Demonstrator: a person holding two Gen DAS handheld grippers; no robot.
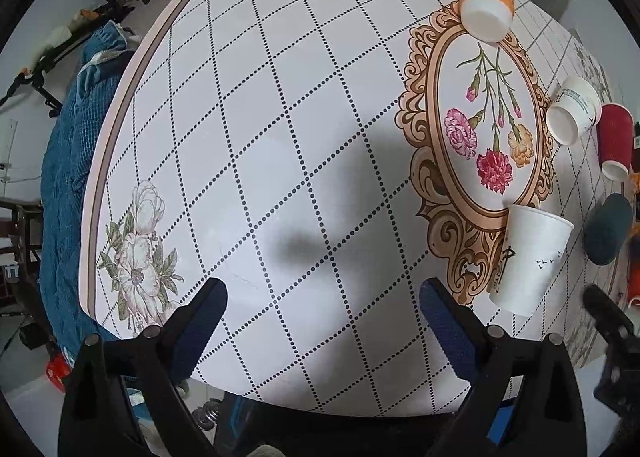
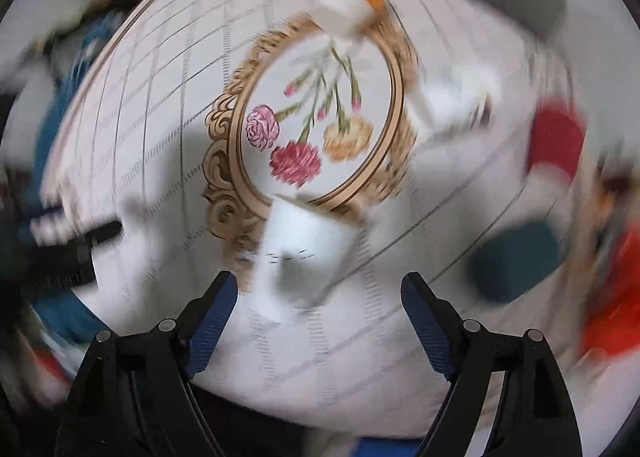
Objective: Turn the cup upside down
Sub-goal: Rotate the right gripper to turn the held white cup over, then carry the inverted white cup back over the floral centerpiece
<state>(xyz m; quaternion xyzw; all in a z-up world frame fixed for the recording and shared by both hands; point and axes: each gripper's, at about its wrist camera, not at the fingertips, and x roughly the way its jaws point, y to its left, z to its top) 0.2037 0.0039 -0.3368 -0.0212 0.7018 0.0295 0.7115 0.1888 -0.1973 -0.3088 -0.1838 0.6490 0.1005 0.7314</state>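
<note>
While both hand-held grippers, left [image 1: 322,307] and right [image 2: 318,297], gape with nothing held, a white cup [image 1: 530,259] stands on the patterned table [image 1: 280,137], just beyond the right one.

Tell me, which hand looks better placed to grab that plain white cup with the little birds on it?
Probably the right. The right gripper is open with the white cup almost between its fingers, though that view is blurred. The left gripper, also open, faces bare table; the cup sits off to its right.
</note>
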